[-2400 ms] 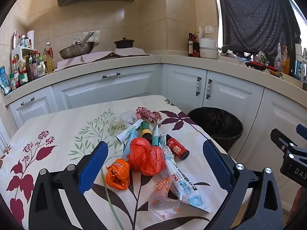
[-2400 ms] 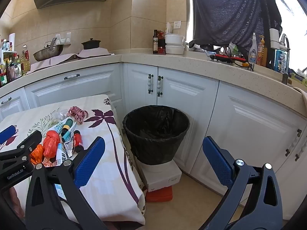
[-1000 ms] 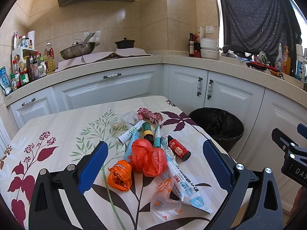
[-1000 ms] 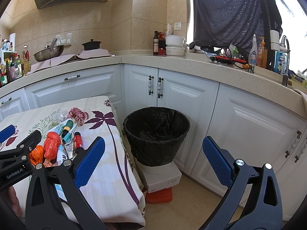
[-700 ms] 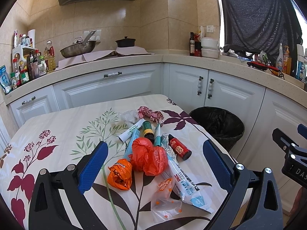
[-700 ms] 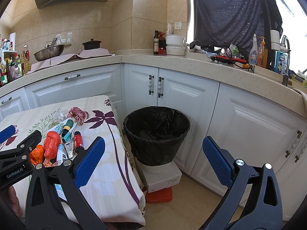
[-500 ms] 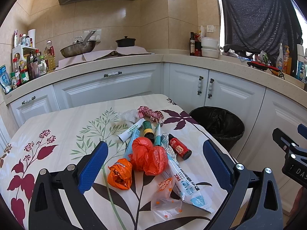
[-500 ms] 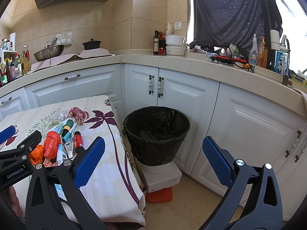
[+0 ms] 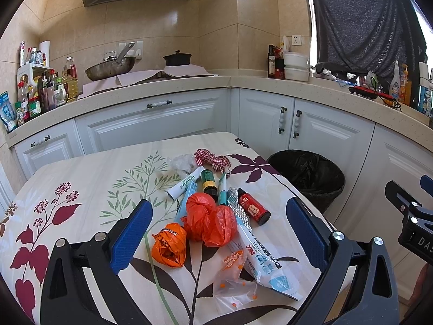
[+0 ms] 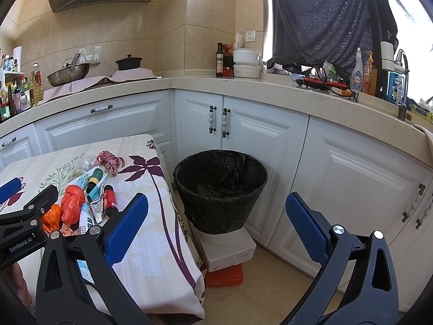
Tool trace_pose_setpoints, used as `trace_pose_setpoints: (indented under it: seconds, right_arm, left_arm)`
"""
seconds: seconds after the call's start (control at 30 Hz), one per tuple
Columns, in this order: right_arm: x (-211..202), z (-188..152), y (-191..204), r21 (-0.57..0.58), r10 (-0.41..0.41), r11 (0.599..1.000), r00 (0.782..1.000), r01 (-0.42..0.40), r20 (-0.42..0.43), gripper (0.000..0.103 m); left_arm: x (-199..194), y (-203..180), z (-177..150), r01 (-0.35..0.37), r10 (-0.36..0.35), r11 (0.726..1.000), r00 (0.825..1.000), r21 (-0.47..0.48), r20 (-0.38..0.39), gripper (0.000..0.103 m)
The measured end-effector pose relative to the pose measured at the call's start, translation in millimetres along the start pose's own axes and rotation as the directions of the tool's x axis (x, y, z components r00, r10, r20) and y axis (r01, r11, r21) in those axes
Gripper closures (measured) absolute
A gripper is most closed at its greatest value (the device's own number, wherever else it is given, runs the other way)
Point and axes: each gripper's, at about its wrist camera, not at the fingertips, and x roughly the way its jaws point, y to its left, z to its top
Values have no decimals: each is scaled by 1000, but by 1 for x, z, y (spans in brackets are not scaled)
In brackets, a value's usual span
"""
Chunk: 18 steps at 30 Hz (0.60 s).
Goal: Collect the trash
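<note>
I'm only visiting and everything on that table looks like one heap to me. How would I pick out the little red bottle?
Start at the table with the flowered cloth and go to the trash pile near the edge closest to the black bin. On the pile's bin side lies the small red bottle, on its side beside a silver foil strip. It is the only red, black-capped bottle there.
</note>
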Motion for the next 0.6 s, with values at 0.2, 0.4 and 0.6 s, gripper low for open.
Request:
trace_pose_setpoints:
  seconds: [0.2,0.4,0.6]
  right_arm:
    - [2,-2,6,2,3,1000,1000,-3,-4,4]
    - [4,-14,10,0,20,1000,1000,-20,-14,4]
    - [7,-24,26,-15,74,997,997,-75,-27,4]
  left_arm:
    - [1,1,-3,1,-1,1000,1000,-2,-7,7]
    - [0,7,-10,-5,5,1000,1000,3,-19,7]
    - [0,26,-20,-53,52,999,998,-2,-42,7]
